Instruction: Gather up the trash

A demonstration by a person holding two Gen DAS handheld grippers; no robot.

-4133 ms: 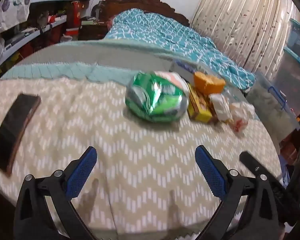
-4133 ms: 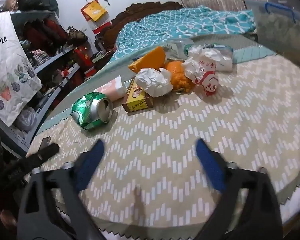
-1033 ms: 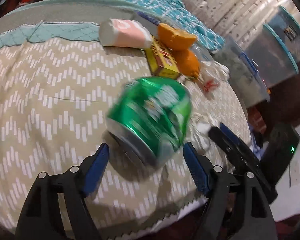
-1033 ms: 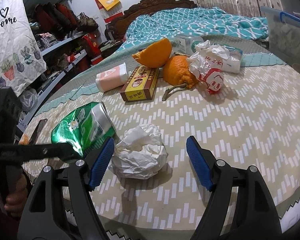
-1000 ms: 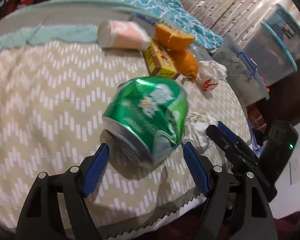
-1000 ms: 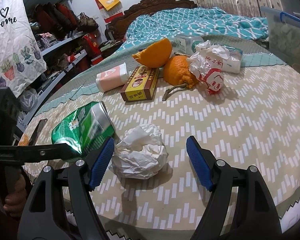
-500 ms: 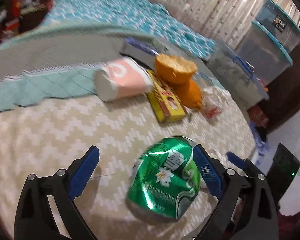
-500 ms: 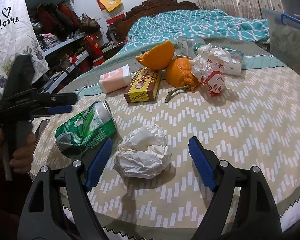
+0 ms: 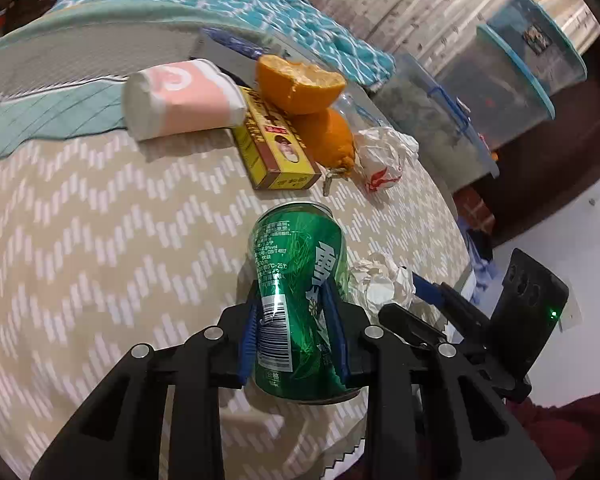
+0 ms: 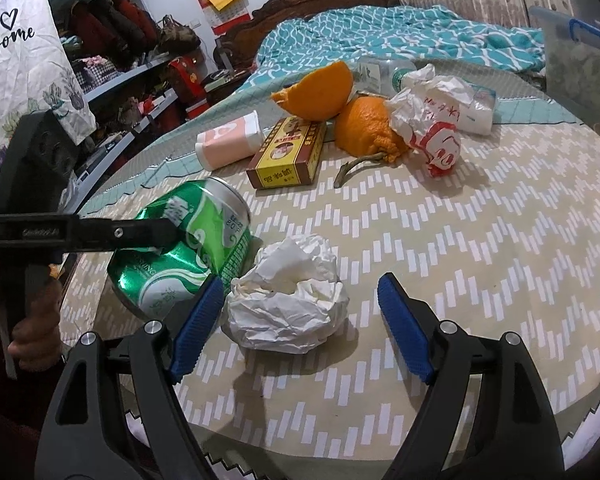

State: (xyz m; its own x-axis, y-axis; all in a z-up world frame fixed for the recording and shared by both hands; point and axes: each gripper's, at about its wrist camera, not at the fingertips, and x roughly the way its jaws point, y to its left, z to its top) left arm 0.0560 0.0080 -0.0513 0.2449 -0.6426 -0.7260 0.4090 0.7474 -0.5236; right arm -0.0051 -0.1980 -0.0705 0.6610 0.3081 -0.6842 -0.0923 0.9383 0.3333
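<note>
From the left wrist camera, the left claw (image 9: 294,340) is squeezed tight on a green can (image 9: 300,300). Its blue pads press both sides of the can. The can lies on the table (image 9: 100,240), which has a tan zigzag cloth. A ball of white paper (image 9: 382,282) sits just beside the can. Farther back are a yellow box (image 9: 278,148), a pink cup (image 9: 184,98) on its side, orange peel (image 9: 300,84) and a crumpled wrapper (image 9: 382,158).

From the right wrist camera, the right claw (image 10: 300,326) is wide open and holds nothing. The ball of white paper (image 10: 288,306) lies on the table (image 10: 480,240) between its two blue pads, near the left one. The green can (image 10: 184,248) is just left of the paper, with the left claw (image 10: 148,234) closed on it. The yellow box (image 10: 288,154), pink cup (image 10: 228,140), orange peel (image 10: 320,92) and wrapper (image 10: 428,120) lie behind.
</note>
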